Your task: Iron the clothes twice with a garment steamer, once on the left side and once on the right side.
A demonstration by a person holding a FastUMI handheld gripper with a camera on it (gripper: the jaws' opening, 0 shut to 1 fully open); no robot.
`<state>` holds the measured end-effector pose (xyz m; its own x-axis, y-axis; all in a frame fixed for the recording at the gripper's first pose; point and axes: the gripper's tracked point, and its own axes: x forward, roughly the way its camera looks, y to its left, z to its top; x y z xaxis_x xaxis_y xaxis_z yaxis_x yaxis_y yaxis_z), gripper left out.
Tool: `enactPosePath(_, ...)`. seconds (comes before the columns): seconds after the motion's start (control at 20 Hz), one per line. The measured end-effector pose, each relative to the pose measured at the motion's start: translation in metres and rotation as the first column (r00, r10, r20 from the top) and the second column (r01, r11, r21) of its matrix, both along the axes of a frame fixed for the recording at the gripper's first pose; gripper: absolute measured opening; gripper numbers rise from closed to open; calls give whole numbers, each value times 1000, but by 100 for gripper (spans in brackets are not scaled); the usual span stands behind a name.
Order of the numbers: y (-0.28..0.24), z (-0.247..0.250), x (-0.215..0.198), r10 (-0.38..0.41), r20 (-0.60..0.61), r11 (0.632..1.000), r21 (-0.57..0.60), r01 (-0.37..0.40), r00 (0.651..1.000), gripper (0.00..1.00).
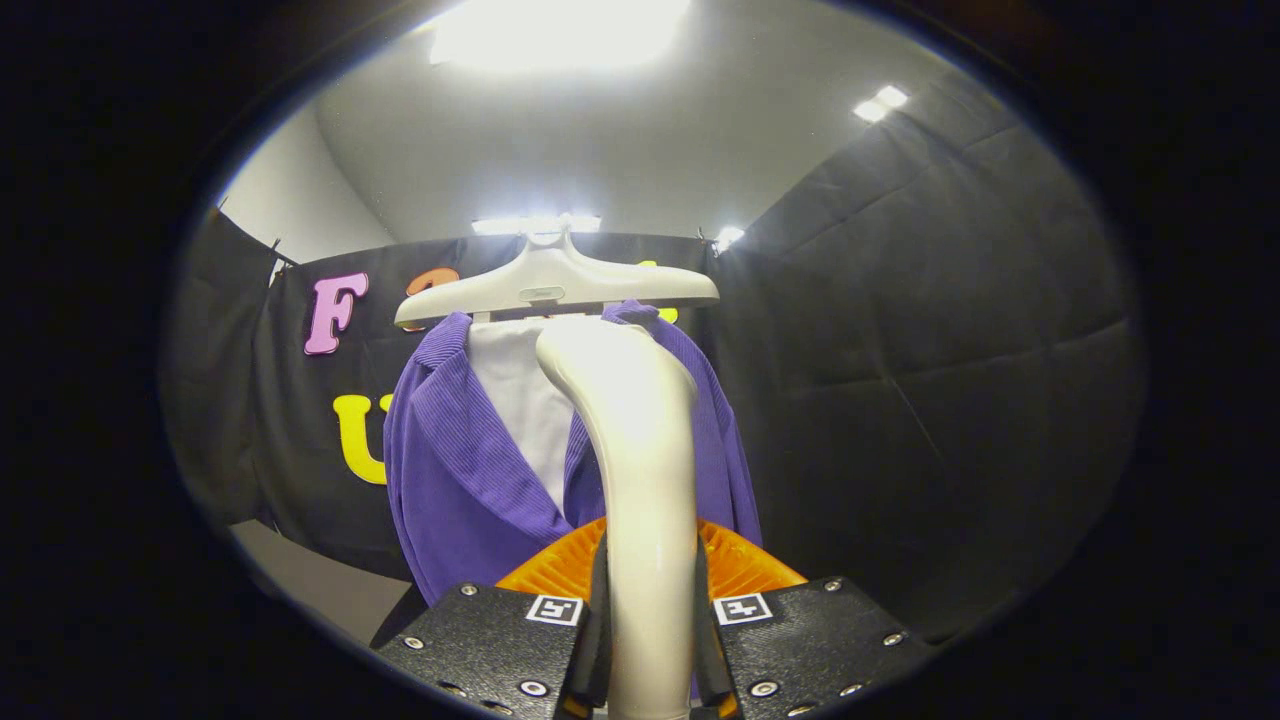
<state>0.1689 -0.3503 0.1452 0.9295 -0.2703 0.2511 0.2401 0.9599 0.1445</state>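
Note:
A cream garment steamer (pixel 640 450) rises straight up between my fingers, its curved head reaching to just under the hanger. My gripper (pixel 650 620) is shut on the steamer's handle, both fingers pressing its sides. Beyond it hangs a purple ribbed jacket (pixel 470 470) over a white inner panel (pixel 525 390), on a pale plastic hanger (pixel 555 285). The steamer head (pixel 610 365) stands in front of the jacket's right front, hiding much of it; whether it touches the cloth I cannot tell.
Black booth cloth (pixel 920 380) closes in behind and to the right of the jacket. A pale floor patch (pixel 330 590) shows below the jacket's left side. Bright ceiling lights (pixel 560 35) glare overhead.

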Motion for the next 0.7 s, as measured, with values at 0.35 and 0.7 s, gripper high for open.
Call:
enactPosePath(0.35,0,-19,41,3,-48,1000,-14,-3,999,33)
enactPosePath(0.7,-21,-61,63,-36,-106,999,16,38,994,34)
